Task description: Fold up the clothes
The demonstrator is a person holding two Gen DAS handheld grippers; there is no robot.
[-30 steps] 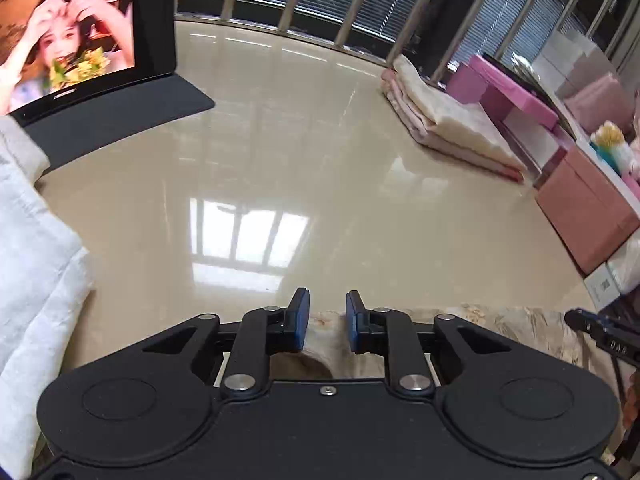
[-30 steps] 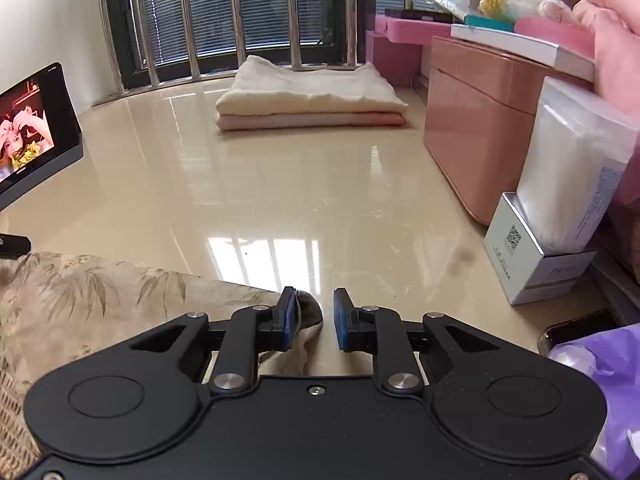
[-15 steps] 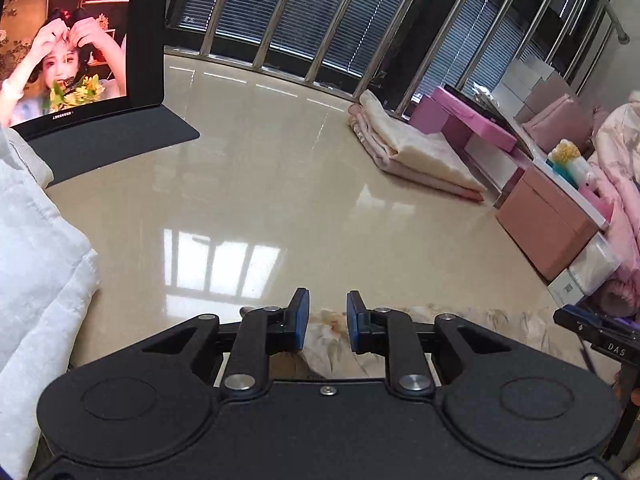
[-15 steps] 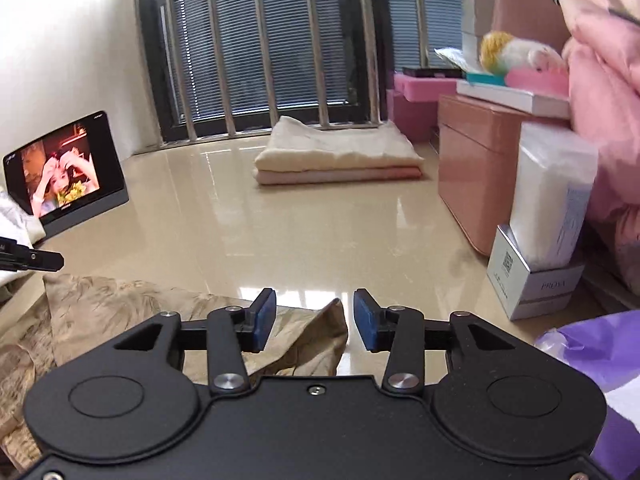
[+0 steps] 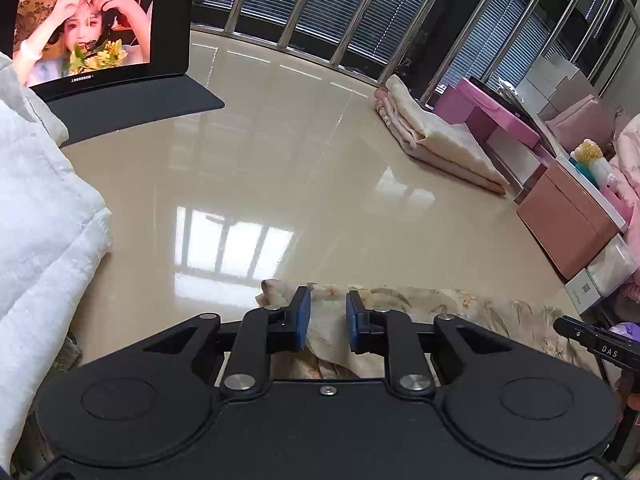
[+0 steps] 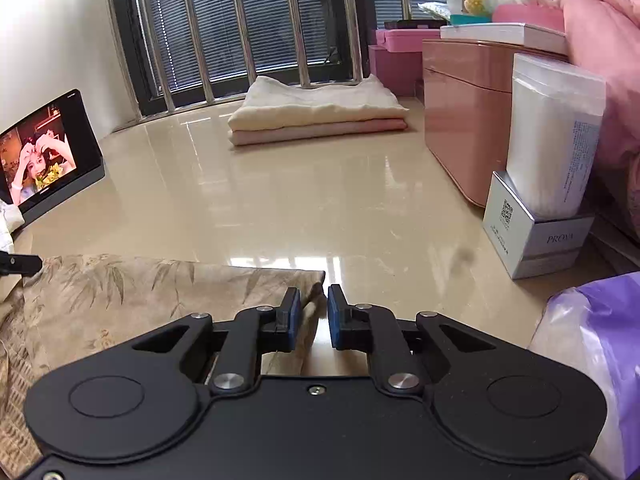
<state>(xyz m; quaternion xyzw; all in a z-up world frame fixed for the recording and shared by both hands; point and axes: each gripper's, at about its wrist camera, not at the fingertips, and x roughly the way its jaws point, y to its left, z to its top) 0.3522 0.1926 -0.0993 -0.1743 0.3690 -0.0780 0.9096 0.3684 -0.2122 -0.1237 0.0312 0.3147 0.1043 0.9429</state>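
A beige leaf-print garment [image 5: 440, 312] lies spread along the near edge of the glossy cream surface [image 5: 300, 152]; it also shows in the right wrist view [image 6: 120, 292]. My left gripper [image 5: 327, 320] has its jaws partly apart over the garment's left end, with cloth lying between them. My right gripper [image 6: 314, 316] sits at the garment's right corner, jaws narrowly apart with the corner's edge between them. The right gripper's tip [image 5: 592, 340] shows at the far right of the left wrist view.
A tablet [image 5: 88, 28] playing video stands at the back left. A folded cream and pink stack [image 6: 316, 116] lies by the window bars. A pink cabinet [image 6: 464, 120], a white box [image 6: 536, 240] and a purple bag [image 6: 592, 344] stand on the right. White bedding [image 5: 36, 216] lies on the left.
Both grippers have come down onto the garment's near edge. The right jaws opened wide half a second ago and have since narrowed over the corner. The left jaws have widened a little.
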